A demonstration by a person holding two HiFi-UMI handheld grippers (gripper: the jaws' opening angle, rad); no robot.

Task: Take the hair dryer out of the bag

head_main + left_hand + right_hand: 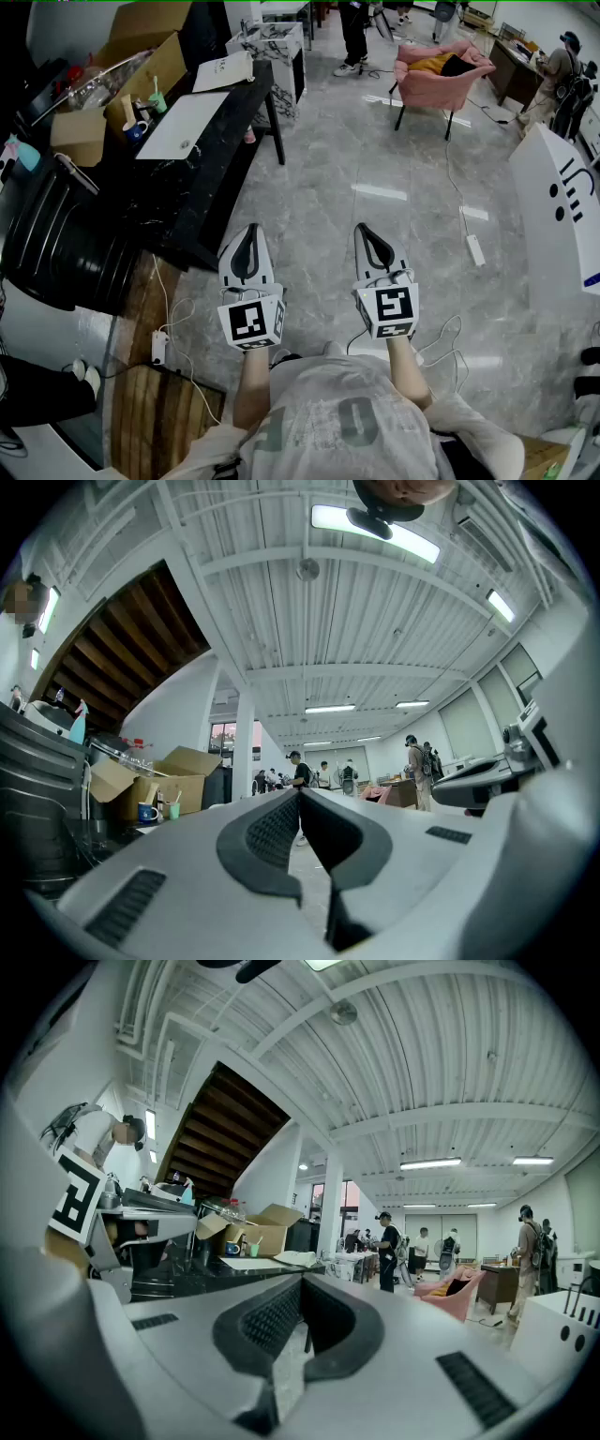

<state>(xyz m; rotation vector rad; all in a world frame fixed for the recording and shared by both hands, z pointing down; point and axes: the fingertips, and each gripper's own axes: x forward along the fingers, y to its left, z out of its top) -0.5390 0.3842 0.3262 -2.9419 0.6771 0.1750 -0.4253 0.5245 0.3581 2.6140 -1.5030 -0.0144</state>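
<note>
**Head view**
- Left gripper (250,232): held out over the grey marble floor (375,169), jaws pressed together, nothing between them.
- Right gripper (366,232): just beside the left one and parallel to it, jaws likewise closed and empty.
- Black table (220,173): to the left of both grippers.
- Black ribbed bag (56,234): at the near left end of the table, well apart from both grippers. Whether it is soft or hard-shelled cannot be told.
- Hair dryer: cannot be made out in any view.
- On the table, beyond the bag: a flat white board (185,127), a blue mug (136,129), a green cup (157,101) and an open cardboard box (141,56).
- Pink armchair (439,66): far across the floor.
- White power strip (476,249): on the floor to the right, with its cable.

**Left gripper view**
- Left gripper (300,794): dark ribbed pads meet at the tips, with no thing held.
- The bag fills the left edge. The cardboard box and the mug stand past it.
- People (415,771) stand far off.

**Right gripper view**
- Right gripper (302,1283): pads closed on each other, empty.
- The left gripper's marker cube (75,1199) shows at the left edge.
- The table, with the box on it, runs ahead on the left. The armchair is on the right.
</note>
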